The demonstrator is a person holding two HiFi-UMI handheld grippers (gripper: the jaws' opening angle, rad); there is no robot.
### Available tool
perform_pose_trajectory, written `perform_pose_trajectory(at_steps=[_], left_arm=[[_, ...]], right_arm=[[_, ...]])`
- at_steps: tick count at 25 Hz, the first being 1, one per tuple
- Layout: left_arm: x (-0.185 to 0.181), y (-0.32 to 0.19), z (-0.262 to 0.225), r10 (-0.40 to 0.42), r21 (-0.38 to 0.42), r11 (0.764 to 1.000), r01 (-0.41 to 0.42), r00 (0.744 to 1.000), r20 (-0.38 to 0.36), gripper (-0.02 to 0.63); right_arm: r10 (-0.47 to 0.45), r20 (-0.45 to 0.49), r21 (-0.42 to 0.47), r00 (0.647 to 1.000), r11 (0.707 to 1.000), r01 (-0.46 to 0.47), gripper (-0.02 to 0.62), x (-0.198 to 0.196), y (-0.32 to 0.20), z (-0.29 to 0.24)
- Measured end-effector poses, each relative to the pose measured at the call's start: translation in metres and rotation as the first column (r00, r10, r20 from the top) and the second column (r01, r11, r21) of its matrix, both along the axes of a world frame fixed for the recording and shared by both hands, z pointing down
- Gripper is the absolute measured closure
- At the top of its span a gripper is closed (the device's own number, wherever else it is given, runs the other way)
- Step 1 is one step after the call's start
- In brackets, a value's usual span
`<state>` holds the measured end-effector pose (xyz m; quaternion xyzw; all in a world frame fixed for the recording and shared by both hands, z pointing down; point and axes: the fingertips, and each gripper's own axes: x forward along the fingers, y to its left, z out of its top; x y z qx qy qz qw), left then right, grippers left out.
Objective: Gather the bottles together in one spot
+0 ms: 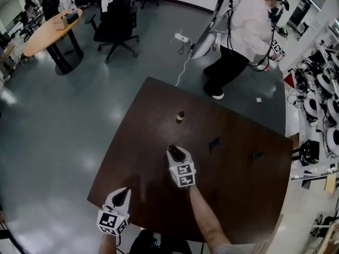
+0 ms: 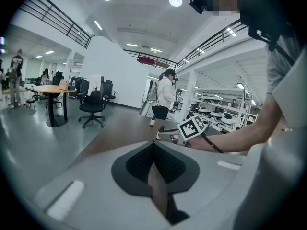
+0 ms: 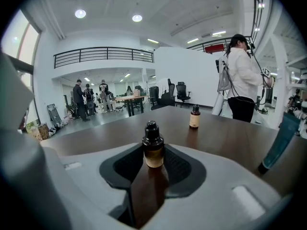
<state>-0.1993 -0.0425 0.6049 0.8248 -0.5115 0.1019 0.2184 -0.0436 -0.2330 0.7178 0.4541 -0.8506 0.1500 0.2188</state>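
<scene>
Beyond held bottle (image 3: 153,150): second bottle (image 3: 194,117); dark objects (image 1: 214,143), unclear.

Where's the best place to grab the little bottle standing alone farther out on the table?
Take the far bottle by its wider brown body, below the narrow black cap, coming in level from the near side. It stands upright with bare table all round, so jaws fit either side.

Head view: high above, looking steeply down on the bench (image 1: 238,194), left claw (image 1: 121,196) and right claw (image 1: 176,153). Claw views: each low and close behind its own jaws, facing across the bench. All three share the far bottle (image 1: 180,116) and the standing person (image 1: 241,30).
</scene>
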Motion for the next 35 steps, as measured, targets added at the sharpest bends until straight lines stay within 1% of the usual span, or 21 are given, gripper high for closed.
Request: perform_pose_trajectory(at_steps=[4, 8, 16, 23, 29, 35], left_arm=[[0.009, 0.006, -0.004, 0.033, 0.009, 0.999, -0.033, 0.999, -0.001, 0.604], [0.019, 0.012, -0.006, 0.064, 0.016, 0.998, -0.064, 0.998, -0.005, 0.604], [0.035, 0.018, -0.013, 0.122, 0.033, 0.992, -0.122, 0.992, -0.008, 0.604], [0.040, 0.022, -0.012, 0.153, 0.038, 0.988, -0.153, 0.988, -0.004, 0.604], [0.047, 0.027, -0.010, 0.176, 0.034, 0.984, -0.176, 0.984, 0.005, 0.604], [0.046, 0.027, -0.012, 0.170, 0.034, 0.985, -0.170, 0.985, -0.002, 0.604]], right_arm=[[0.003, 0.009, 0.007, 1.000, 1.000, -0.003, 0.463, 0.008, 0.034, -0.007], [0.018, 0.024, -0.012, 1.000, 1.000, -0.018, 0.463, 0.014, 0.067, -0.009], [0.029, 0.039, -0.033, 0.999, 0.999, -0.028, 0.463, 0.017, 0.111, -0.014], [0.048, 0.043, -0.041, 0.998, 0.998, -0.046, 0.463, 0.023, 0.143, -0.007], [0.036, 0.037, -0.051, 0.999, 0.998, -0.034, 0.463, 0.027, 0.163, 0.000], [0.015, 0.019, -0.060, 1.000, 0.998, -0.014, 0.463, 0.024, 0.177, 0.013]])
